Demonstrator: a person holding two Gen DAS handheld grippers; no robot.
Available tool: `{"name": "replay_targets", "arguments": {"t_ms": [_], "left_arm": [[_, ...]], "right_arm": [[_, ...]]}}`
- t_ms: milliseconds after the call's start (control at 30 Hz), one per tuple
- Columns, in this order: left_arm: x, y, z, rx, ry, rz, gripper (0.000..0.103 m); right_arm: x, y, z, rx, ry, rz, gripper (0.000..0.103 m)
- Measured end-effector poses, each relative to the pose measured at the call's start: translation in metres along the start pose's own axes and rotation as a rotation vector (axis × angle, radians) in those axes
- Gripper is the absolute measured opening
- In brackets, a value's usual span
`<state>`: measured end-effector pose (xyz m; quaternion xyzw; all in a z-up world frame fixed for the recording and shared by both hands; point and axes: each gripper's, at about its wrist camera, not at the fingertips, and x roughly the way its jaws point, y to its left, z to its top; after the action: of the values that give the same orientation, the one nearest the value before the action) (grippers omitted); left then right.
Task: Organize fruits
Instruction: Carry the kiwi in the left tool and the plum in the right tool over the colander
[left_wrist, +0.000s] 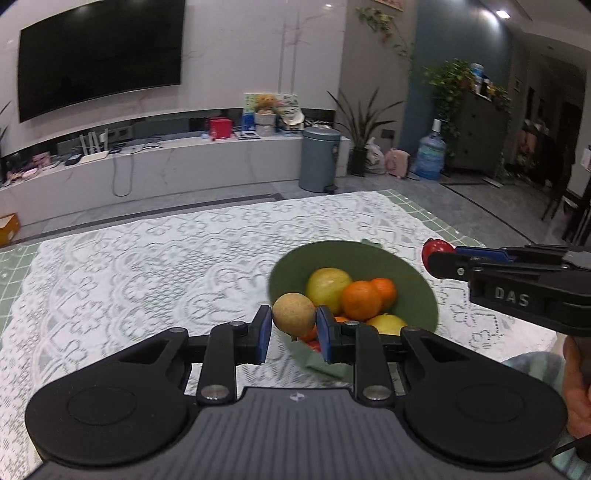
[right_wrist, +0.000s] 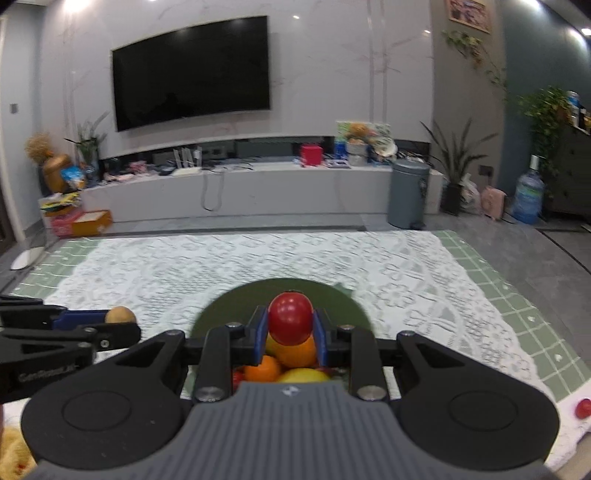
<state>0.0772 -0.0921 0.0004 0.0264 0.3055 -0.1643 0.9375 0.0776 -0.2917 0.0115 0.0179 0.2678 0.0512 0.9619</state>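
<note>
— Left gripper (left_wrist: 293, 334)?
— Clamped tight on a round tan fruit (left_wrist: 294, 314), held above the near-left rim of the green bowl (left_wrist: 295, 266).
— Right gripper (right_wrist: 290, 338)?
— Closed on a small red fruit (right_wrist: 290, 316), blue pads (right_wrist: 261, 332) pressing both sides, hanging over the bowl's middle.
— Inside the bowl?
— A yellow-green apple (left_wrist: 328, 290) at the far side, two oranges (left_wrist: 362, 299) just right of it, a yellow fruit (left_wrist: 386, 324) nearer.
— Elsewhere on the bench (left_wrist: 147, 266)?
— White lace cloth (right_wrist: 258, 258) over green check; another red fruit (right_wrist: 583, 408) lying near the right edge, well apart from the bowl.
</note>
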Motion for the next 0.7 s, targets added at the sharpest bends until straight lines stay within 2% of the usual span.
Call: {"name": "replay_targets", "arguments": {"t_ms": [300, 467, 700], "left_arm": [[0.036, -0.026, 0.012, 0.086, 0.080, -0.077, 0.029], [0.055, -0.030, 0.012, 0.140, 0.130, -0.125, 0.029], [0.078, -0.028, 0.013, 0.187, 0.210, -0.158, 0.029]], "right_arm": [[0.025, -0.025, 0.006, 0.007, 0.092, -0.014, 0.023], [0.048, -0.029, 0.009, 0.012, 0.184, 0.037, 0.023], [0.070, -0.043, 0.003, 0.116, 0.299, 0.119, 0.023]]}}
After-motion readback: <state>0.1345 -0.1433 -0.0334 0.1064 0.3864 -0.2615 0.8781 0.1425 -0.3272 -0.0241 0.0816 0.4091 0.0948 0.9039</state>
